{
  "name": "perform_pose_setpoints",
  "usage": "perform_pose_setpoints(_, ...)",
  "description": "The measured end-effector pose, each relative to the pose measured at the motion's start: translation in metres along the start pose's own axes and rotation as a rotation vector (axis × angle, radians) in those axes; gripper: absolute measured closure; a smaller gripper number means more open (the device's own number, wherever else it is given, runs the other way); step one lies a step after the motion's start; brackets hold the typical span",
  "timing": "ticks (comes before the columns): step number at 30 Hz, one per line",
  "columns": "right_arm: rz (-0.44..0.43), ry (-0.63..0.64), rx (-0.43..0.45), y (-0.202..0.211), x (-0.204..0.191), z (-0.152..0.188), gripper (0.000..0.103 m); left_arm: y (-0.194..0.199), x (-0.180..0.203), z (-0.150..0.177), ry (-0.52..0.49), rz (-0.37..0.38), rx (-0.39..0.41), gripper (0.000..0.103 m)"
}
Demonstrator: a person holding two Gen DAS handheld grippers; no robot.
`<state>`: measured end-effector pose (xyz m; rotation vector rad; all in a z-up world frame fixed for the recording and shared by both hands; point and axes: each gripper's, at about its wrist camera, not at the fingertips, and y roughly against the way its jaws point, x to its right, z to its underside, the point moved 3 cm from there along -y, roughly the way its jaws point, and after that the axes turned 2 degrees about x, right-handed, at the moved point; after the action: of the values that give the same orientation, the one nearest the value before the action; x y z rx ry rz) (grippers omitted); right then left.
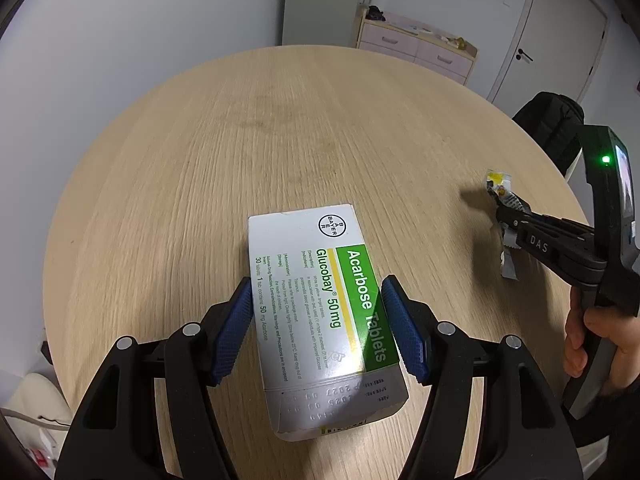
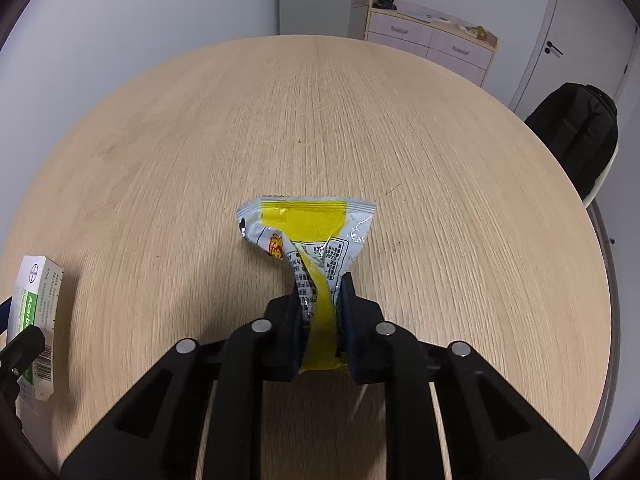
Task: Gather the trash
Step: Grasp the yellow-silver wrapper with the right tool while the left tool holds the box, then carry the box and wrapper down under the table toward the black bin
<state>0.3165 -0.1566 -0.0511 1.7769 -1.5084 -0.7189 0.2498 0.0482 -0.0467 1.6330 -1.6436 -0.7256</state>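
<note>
A white and green medicine box point(image 1: 316, 312) sits between the blue pads of my left gripper point(image 1: 318, 282), which press on its two long sides over the round wooden table point(image 1: 240, 140). The right wrist view shows the same box point(image 2: 36, 308) at the far left. A crumpled yellow and silver snack wrapper point(image 2: 308, 228) is pinched at its twisted tail by my right gripper point(image 2: 322, 282), with its wide end resting on the table point(image 2: 440, 160). In the left wrist view the right gripper point(image 1: 502, 212) reaches in from the right, with the wrapper point(image 1: 498, 182) at its tip.
A person's hand point(image 1: 588, 332) holds the right gripper's handle at the table's right edge. A black backpack point(image 2: 576, 136) rests on a chair beyond the table's right side. A pink drawer unit point(image 2: 432, 40) and a white door point(image 1: 560, 40) stand against the far wall.
</note>
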Motion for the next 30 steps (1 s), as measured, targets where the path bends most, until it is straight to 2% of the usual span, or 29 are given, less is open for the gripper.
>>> perform_pose_setpoints(13,0.004,-0.027,0.067,0.046,-0.007,0.018,0.090,0.013,-0.001,0.014,-0.003,0.001,0.003,0.039)
perform_pose_setpoints(24,0.001,-0.027,0.094,0.086,-0.014,0.039,0.090,0.045,-0.001,0.033,0.000,0.002,0.031,0.039)
perform_pose_setpoints(30,-0.002,-0.016,0.120,0.115,-0.023,0.060,0.090,0.065,0.005,0.055,-0.005,0.005,0.047,0.039)
